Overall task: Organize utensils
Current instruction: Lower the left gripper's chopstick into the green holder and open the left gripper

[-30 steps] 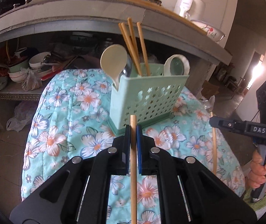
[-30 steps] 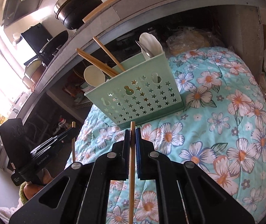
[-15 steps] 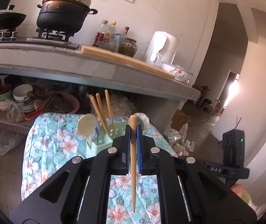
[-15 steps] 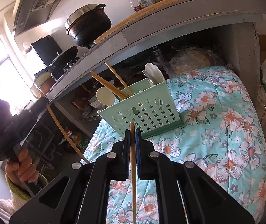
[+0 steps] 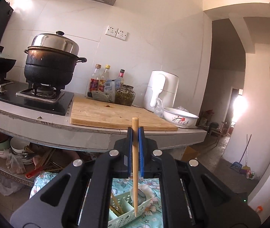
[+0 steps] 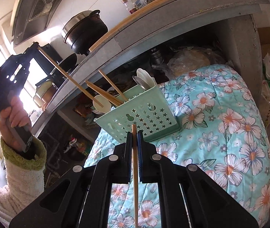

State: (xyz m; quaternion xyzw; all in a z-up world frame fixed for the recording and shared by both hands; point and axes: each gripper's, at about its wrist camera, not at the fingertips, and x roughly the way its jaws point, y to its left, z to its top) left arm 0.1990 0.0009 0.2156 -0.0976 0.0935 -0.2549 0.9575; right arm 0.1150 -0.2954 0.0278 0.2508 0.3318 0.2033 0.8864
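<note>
The right tool (image 6: 134,135) is clamped on a chopstick (image 6: 135,171), whose long axis runs upright through the jaws. The left tool (image 5: 135,131) is likewise clamped on a second chopstick (image 5: 135,167); in the right wrist view that chopstick is seen slanting down toward the caddy (image 6: 140,119). The mint caddy is seen on the flowered cloth (image 6: 229,133), just beyond the right tool and below the left tool, already holding chopsticks and spoons. The left chopstick's lower tip is judged nearer the caddy's opening, so insertion by the left hand (image 6: 15,117) is judged next.
</note>
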